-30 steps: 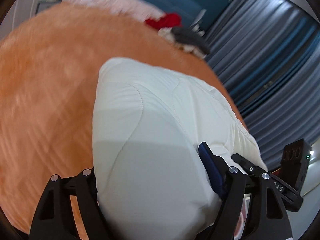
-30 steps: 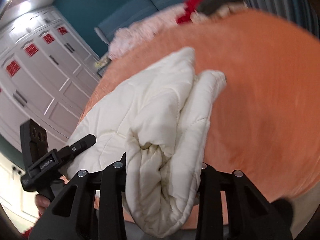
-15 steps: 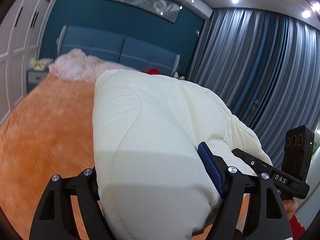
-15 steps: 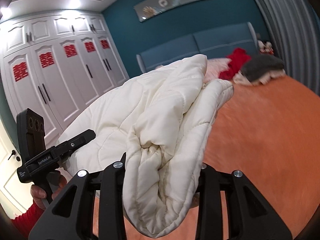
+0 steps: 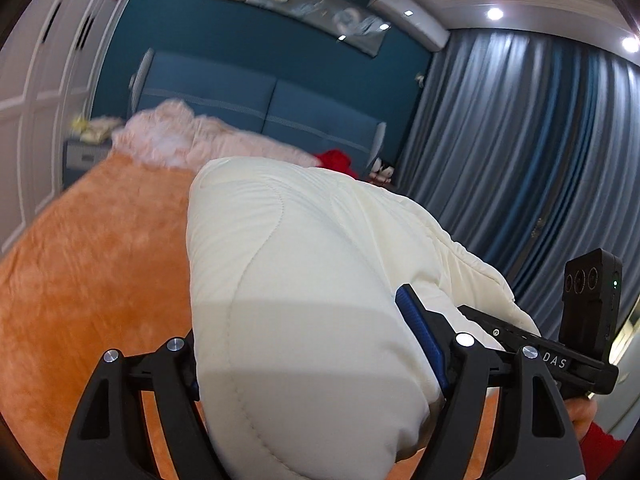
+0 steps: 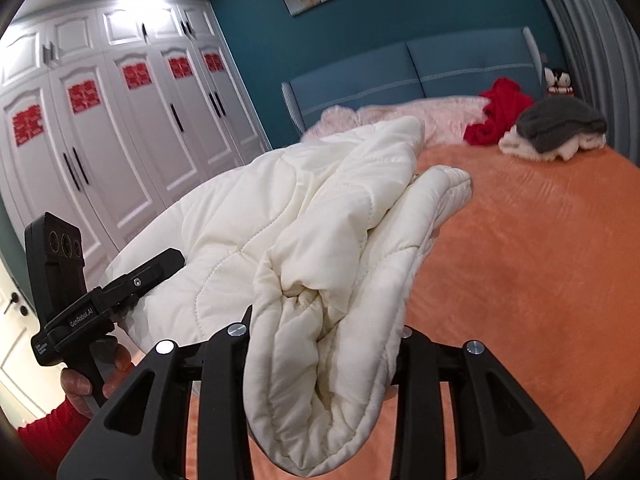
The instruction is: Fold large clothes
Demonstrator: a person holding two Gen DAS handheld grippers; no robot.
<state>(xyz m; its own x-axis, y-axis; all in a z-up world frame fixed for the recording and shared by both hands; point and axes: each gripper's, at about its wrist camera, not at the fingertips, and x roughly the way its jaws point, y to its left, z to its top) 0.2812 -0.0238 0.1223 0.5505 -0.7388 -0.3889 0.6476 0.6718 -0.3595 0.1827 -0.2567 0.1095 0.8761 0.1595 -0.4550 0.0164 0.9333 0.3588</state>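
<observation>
Step in hand, as judged: carry phase; one cream quilted garment (image 6: 304,216) is held aloft over the orange bed (image 6: 540,264), left gripper (image 5: 316,364) and right gripper (image 6: 320,344) each clamped on a bunched edge, fingers (image 5: 420,332) spread only as far as the padding between them. Next move likely calls for lowering it flat onto the bed and spreading it before creasing. Count: one cream garment, two grippers, one red garment (image 6: 498,114), one grey item (image 6: 560,122) on a white one by the headboard.
</observation>
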